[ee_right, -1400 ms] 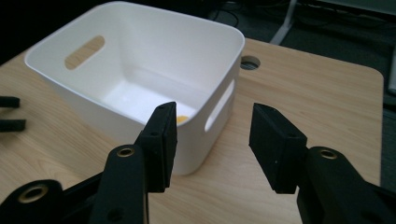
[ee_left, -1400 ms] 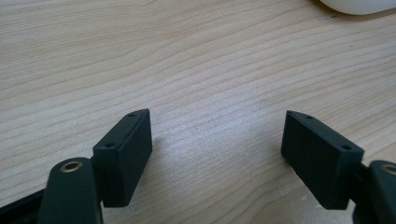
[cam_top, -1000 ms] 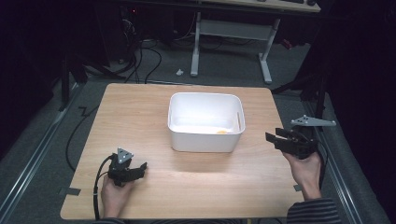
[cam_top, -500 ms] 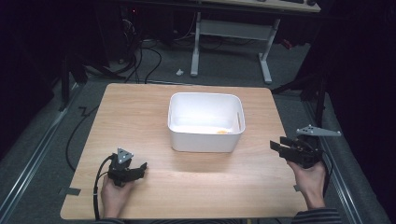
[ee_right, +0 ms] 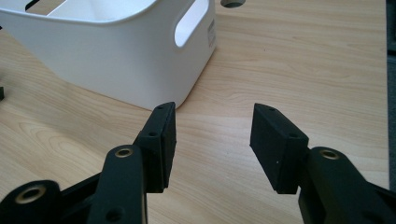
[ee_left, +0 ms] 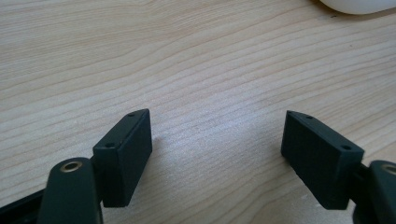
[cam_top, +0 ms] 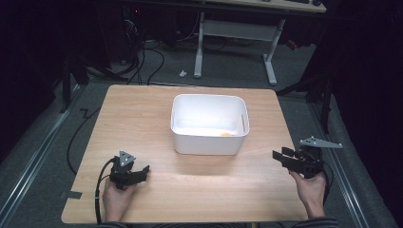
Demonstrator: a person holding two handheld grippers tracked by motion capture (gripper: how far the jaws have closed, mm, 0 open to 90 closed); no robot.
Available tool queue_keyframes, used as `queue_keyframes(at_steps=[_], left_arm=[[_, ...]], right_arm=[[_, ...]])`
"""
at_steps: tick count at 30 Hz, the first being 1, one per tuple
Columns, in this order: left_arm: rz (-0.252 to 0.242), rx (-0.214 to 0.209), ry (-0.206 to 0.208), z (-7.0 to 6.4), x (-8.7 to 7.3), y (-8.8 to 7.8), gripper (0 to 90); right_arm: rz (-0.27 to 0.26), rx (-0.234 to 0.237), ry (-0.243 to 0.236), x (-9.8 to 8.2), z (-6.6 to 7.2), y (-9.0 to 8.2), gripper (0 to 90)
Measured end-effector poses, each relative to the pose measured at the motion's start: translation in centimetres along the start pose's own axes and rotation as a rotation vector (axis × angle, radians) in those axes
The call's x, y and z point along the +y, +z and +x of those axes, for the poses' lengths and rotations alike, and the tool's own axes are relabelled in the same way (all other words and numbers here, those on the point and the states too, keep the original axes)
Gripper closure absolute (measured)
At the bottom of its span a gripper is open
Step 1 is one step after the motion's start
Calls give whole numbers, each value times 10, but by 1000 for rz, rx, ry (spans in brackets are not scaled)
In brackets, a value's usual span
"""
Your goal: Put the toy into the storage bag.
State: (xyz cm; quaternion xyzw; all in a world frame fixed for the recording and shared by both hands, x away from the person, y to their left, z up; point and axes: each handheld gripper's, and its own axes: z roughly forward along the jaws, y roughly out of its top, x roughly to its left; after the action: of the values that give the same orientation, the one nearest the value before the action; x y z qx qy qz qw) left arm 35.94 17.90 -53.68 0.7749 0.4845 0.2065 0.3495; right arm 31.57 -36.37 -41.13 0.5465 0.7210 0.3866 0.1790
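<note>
While both grippers rest low at the near edge, I see their jaws spread with nothing between them.

My left gripper gapes wide over pale, fine-grained wooden table; my right gripper is parted less, at the table's right edge, pointing toward the white plastic bin mid-table, smooth, round-cornered, with slot handles. Something small and yellow lies inside. Grey floor, cables and a white desk frame sit beyond in the dark room.

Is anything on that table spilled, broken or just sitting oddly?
Nothing stands out. The white plastic bin sits upright and square on the wooden table, with a small yellow-orange bit on its floor. The left gripper and the right gripper are both open and empty.
</note>
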Motion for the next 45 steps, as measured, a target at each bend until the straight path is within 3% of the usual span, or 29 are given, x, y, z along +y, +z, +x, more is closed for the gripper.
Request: queue_keyframes(at_steps=[6, 25, 45], left_arm=[[1, 0, 1, 0, 0, 0, 249], [1, 1, 3, 0, 0, 0, 247], [1, -1, 1, 0, 0, 0, 249]], right_arm=[[2, 8, 19, -7, 0, 8, 512], [29, 24, 18, -17, 4, 43, 512], [102, -52, -14, -33, 3, 86, 463]])
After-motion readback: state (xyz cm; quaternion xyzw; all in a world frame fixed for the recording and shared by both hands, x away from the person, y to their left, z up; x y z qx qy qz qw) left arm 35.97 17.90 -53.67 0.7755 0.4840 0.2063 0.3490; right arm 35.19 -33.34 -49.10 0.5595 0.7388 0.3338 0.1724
